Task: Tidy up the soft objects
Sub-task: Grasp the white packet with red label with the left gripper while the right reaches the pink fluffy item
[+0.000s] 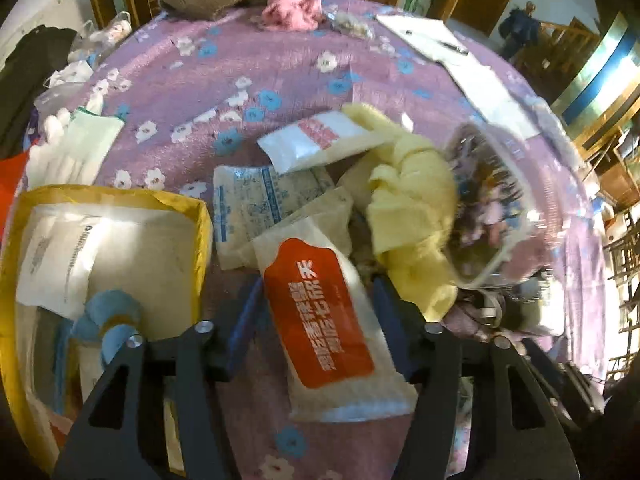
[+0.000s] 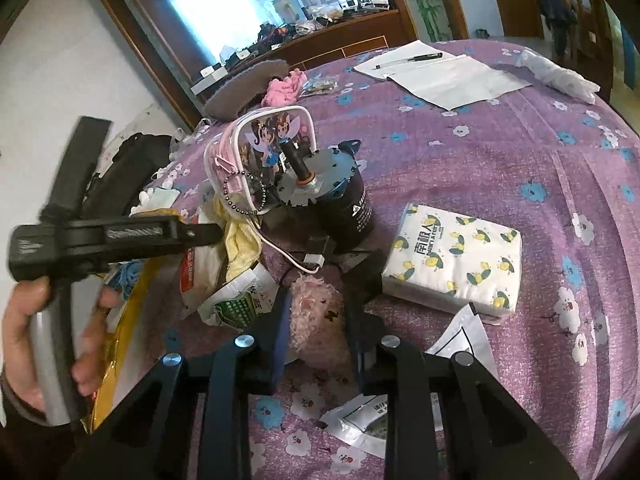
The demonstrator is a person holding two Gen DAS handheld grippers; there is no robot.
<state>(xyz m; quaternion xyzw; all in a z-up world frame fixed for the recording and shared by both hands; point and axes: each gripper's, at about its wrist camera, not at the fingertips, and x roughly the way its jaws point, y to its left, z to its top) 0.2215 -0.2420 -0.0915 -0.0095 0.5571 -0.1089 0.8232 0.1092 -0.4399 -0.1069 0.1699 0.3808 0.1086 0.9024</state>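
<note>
My left gripper holds an orange-and-white tissue packet between its blue pads, just right of the yellow box. The box holds white packets and a blue cloth. A yellow towel, more sachets and a clear cartoon pouch lie beyond. My right gripper is shut on a fluffy pink plush above the purple floral cloth. The left gripper's body and the hand show at the left of the right wrist view.
A lemon-print tissue pack, a black motor, the cartoon pouch, white papers with a pen, a pink cloth and a grey knit item lie on the table. White gloves lie left.
</note>
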